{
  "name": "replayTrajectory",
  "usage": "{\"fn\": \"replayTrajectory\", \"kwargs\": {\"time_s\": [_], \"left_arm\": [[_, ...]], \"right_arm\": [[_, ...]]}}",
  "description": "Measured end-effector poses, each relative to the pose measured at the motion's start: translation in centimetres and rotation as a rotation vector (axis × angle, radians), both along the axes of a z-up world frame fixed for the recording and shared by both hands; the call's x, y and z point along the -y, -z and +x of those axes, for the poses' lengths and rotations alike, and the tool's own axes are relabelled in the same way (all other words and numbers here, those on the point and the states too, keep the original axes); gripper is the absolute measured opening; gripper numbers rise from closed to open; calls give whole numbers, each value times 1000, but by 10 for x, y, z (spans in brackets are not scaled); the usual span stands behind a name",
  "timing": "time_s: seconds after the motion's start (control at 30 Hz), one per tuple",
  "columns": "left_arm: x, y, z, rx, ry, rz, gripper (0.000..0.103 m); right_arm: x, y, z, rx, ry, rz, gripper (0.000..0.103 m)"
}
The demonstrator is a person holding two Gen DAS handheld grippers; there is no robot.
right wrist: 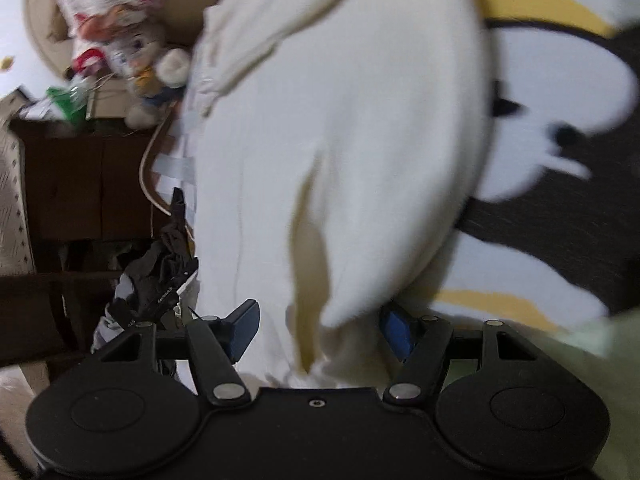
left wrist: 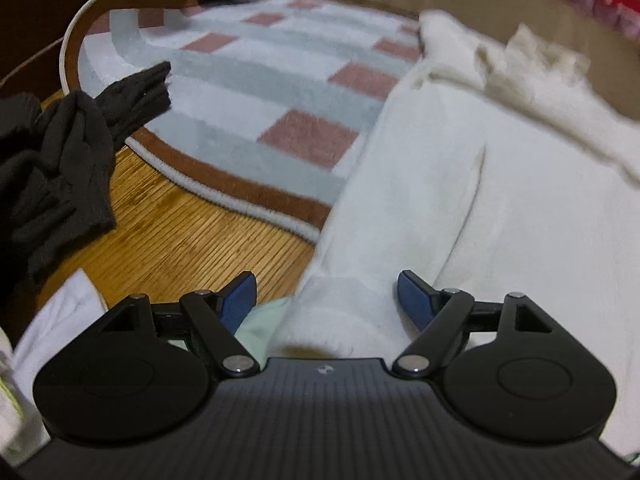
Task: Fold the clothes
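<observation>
— While the white garment (left wrist: 460, 184) lies across the checked rug (left wrist: 256, 80) and the wooden floor (left wrist: 180, 224), which step is this?
— Taking hold, I'd judge. The left gripper (left wrist: 327, 300) hovers with its jaws apart, a cuff-like end of the cloth between them, the pads not pressing.
— And the right gripper (right wrist: 318, 330)?
— Its jaws also stand apart, a fold of the same garment hanging between; the blur hides whether the far pad touches.
— Next move?
— Both need to close on their ends, then carry one edge over evenly. The dark clothes (left wrist: 60, 168) just beside should be kept out of the fold.
</observation>
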State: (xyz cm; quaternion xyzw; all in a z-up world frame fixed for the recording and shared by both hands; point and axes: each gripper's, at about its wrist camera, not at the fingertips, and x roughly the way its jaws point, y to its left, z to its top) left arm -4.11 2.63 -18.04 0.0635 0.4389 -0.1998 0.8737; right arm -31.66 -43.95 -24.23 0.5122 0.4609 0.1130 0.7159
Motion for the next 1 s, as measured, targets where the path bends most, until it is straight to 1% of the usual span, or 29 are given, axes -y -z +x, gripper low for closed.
{"fn": "replayTrajectory", "kwargs": {"time_s": [0.03,0.07,0.1,0.13,0.2,0.23,0.27,0.37,0.43,0.5,0.53,0.57,0.6,0.63,0.77,0.8,0.93,0.97,1.0], "left_arm": [[1,-1,-1,-1,17,-5,74],[3,-3,-2,-3,33,-10,55],[4,-4,-3,-1,54,-10,37],[8,-8,-5,8,84,0,10],[16,-17,-10,47,130,46,9],[20,-23,-13,75,141,56,9],[23,-33,-13,102,141,40,9],[30,-64,-4,154,102,-49,9],[38,-82,6,193,93,-82,9],[53,-95,14,266,112,-46,9],[61,-101,18,302,122,-28,9],[69,-107,21,342,136,-2,9],[80,-108,23,393,160,47,9],[89,-110,25,434,183,87,9],[118,-120,44,470,235,141,9],[125,-123,50,472,237,147,9],[152,-129,81,487,226,175,9],[159,-129,89,490,226,190,9],[168,-129,97,500,227,222,9]], "right_arm": [[-3,-4,4,22,-17,-37,45],[-4,-8,9,43,-29,-67,24],[-4,-13,15,65,-41,-95,23],[-5,-18,20,86,-53,-123,21],[1,-36,32,160,-56,-147,20],[4,-46,37,199,-55,-156,19],[8,-55,44,225,-53,-162,19],[21,-72,68,283,-42,-167,19],[30,-83,82,306,-38,-187,18],[37,-95,96,319,-32,-215,18],[42,-99,103,310,-30,-232,18],[46,-103,110,298,-28,-249,18],[50,-106,118,286,-26,-266,18],[56,-107,127,231,-14,-274,18],[79,-105,165,-26,43,-295,19],[86,-103,174,-65,58,-289,19],[103,-102,206,-152,76,-342,19],[104,-104,212,-159,74,-343,19],[105,-107,219,-165,72,-343,19]]}}
